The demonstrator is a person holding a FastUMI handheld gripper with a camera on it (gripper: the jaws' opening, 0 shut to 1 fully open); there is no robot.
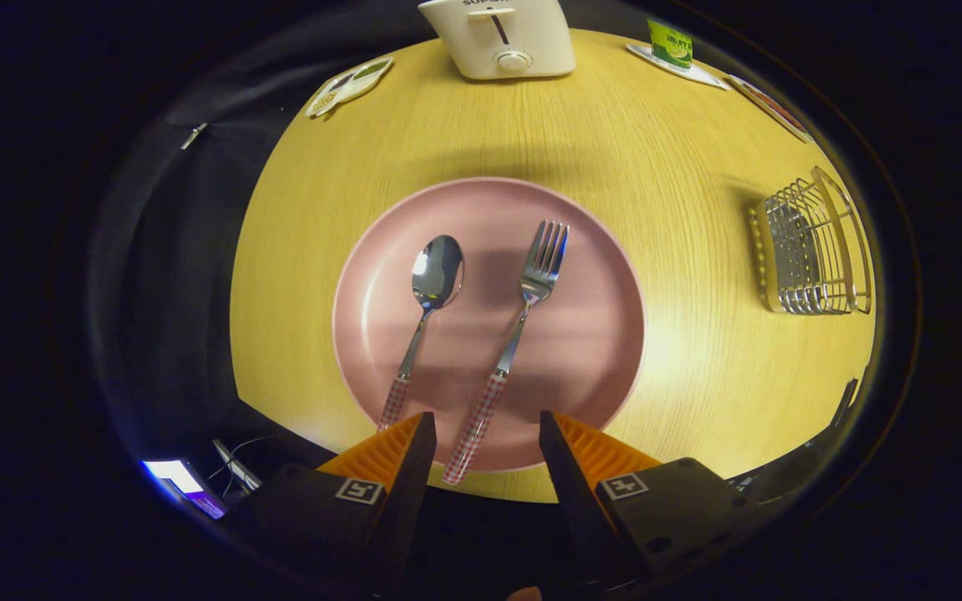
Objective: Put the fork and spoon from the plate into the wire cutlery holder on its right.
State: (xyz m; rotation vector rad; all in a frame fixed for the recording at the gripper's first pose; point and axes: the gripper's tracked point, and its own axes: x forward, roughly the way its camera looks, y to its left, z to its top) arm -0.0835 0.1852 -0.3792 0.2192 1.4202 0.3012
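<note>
Both the spoon (431,313) and fork (518,334) lie side by side on the pink plate (606,334), while the wire cutlery holder (815,250) to its right looks empty; nothing appears done. The gripper (488,438) hovers wide open, empty, its fingers straddling the fork's checked handle.

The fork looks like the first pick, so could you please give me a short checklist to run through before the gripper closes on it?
1. Gripper open: ok, fingers spread apart.
2. Fork handle between the fingers: ok, its checked end lies in the gap, nearer the left finger.
3. Fingers touching the handle: not ok, both apart from it.
4. Spoon out of the way: cannot tell, its handle end sits right by the left fingertip.
5. Holder free to receive: ok, it stands right of the plate with nothing seen inside.
</note>
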